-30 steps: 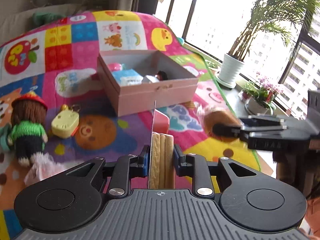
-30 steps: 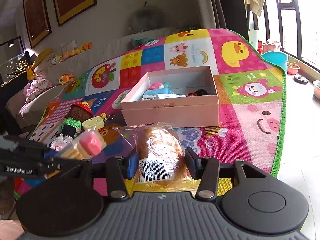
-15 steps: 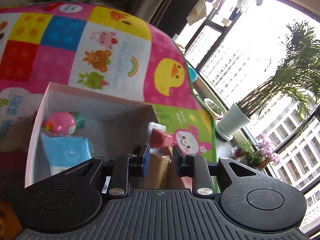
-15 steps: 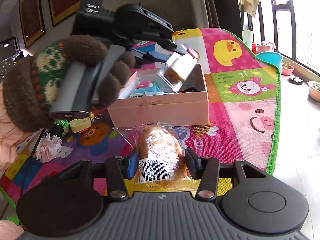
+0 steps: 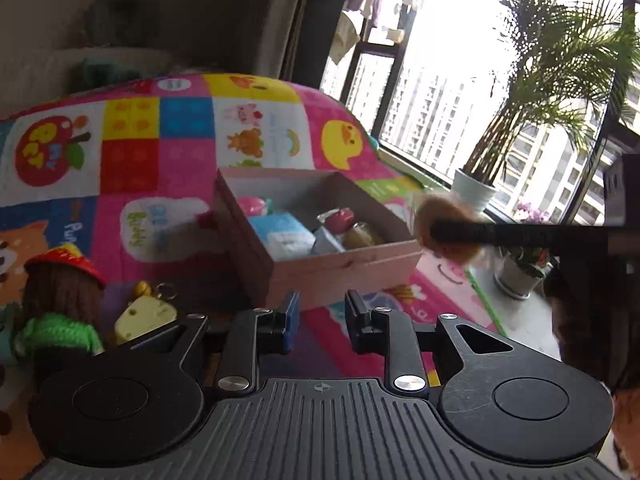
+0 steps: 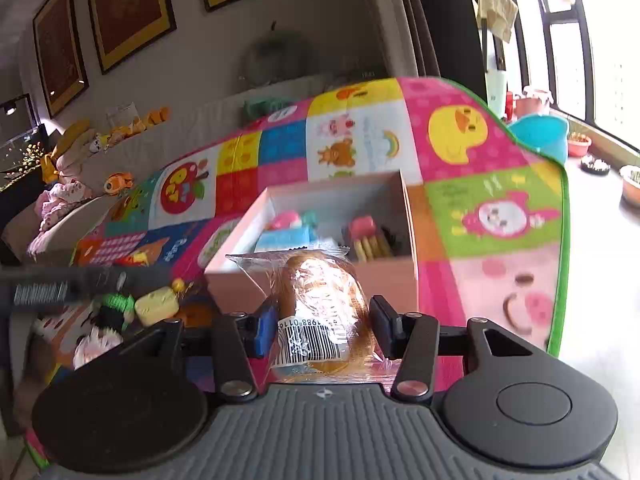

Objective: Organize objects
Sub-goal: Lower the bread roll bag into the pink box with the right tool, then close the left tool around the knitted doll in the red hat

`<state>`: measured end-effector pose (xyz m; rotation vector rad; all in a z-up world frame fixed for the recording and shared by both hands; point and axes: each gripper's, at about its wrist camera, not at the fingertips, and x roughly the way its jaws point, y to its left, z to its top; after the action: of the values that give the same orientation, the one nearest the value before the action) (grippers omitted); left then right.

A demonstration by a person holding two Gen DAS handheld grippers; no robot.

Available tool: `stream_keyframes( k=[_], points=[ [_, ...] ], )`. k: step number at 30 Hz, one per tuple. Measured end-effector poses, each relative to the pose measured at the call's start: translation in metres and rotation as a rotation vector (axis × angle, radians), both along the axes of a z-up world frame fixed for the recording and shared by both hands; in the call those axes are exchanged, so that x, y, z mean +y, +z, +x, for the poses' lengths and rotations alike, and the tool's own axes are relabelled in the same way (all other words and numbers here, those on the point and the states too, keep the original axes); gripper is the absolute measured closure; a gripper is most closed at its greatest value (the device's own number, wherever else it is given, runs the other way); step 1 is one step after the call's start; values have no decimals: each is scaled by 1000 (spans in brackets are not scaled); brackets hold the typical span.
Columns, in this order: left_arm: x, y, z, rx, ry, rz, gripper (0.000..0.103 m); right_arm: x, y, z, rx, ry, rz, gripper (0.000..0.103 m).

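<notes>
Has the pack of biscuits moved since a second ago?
Yes. It has left the left claw, whose jaws now stand empty, and lies in the pink box on its window side, beside the blue packet.

Lit by daylight from the window (image 5: 460,92), blown out to white. Dim and murky left of the window, toward the curtain (image 5: 288,20). Strong fisheye bending at every edge. Motion-smeared below the window: right gripper (image 5: 456,234) and its bread (image 5: 444,220). Glare on the bread wrapper (image 6: 320,280) in the right wrist view.
</notes>
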<state>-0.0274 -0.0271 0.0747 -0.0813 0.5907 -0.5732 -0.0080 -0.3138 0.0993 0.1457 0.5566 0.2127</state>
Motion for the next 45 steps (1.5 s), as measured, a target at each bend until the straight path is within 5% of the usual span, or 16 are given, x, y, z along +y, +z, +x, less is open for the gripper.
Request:
stream_keyframes(
  k=[4, 9, 16, 19, 22, 28, 30, 35, 39, 40, 45],
  points=[
    [32, -11, -17, 7, 56, -13, 76, 11, 22, 83, 57, -6, 48, 55],
    [65, -9, -25, -8, 108, -81, 76, 23, -11, 189, 294, -87, 218, 55],
    [95, -10, -29, -56, 183, -85, 76, 48, -51, 242, 380, -233, -85, 58],
    [113, -14, -26, -62, 266, -88, 76, 55, -46, 237, 378, -201, -126, 57],
    [138, -14, -21, -56, 372, -150, 76, 59, -37, 223, 333, -187, -160, 44],
    [178, -7, -22, -48, 520, -221, 76, 62, -20, 184, 215, -111, -141, 46],
    [182, -7, -22, -40, 536, -221, 76, 64, -25, 183, 243, -96, -137, 64],
    [172, -9, -22, 10, 505, -164, 76, 66, -42, 193, 280, -117, -157, 65],
    [156, -14, -22, 32, 429, -92, 76, 68, -26, 165, 197, -103, -179, 64],
    [153, -15, -22, 32, 414, -84, 76, 70, -20, 151, 160, -89, -194, 62],
    [142, -18, -14, 32, 418, -69, 76, 86, -6, 65, -10, 39, -231, 11]
  ],
)
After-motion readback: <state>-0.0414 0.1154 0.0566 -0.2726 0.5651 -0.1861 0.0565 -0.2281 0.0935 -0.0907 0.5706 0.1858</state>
